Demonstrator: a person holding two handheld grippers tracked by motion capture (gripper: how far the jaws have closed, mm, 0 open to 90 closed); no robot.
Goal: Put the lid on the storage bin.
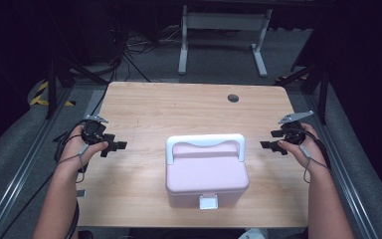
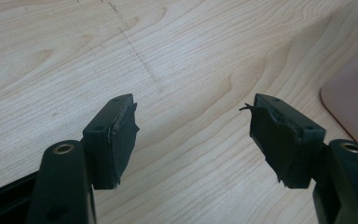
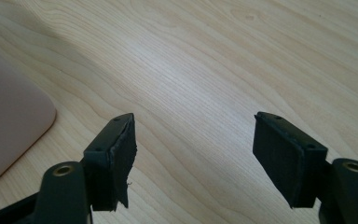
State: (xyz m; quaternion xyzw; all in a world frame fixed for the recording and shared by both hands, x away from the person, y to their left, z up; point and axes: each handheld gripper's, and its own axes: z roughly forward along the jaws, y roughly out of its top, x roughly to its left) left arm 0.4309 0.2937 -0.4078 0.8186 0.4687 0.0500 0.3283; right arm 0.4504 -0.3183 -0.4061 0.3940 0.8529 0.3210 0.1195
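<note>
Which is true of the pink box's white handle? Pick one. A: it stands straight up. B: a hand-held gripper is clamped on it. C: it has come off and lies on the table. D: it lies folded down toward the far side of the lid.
D: the white handle lies flat along the far edge of the pink box, untouched by either hand-held gripper.

The person's forearms came in from the near edge of the table, one at each side, each hand wrapped around a gripper held over the wood. The left gripper hung above the table's left part and pointed inward, its jaws spread wide with nothing between them. The right gripper hung above the table's right part, pointed inward, jaws equally wide and empty
</note>
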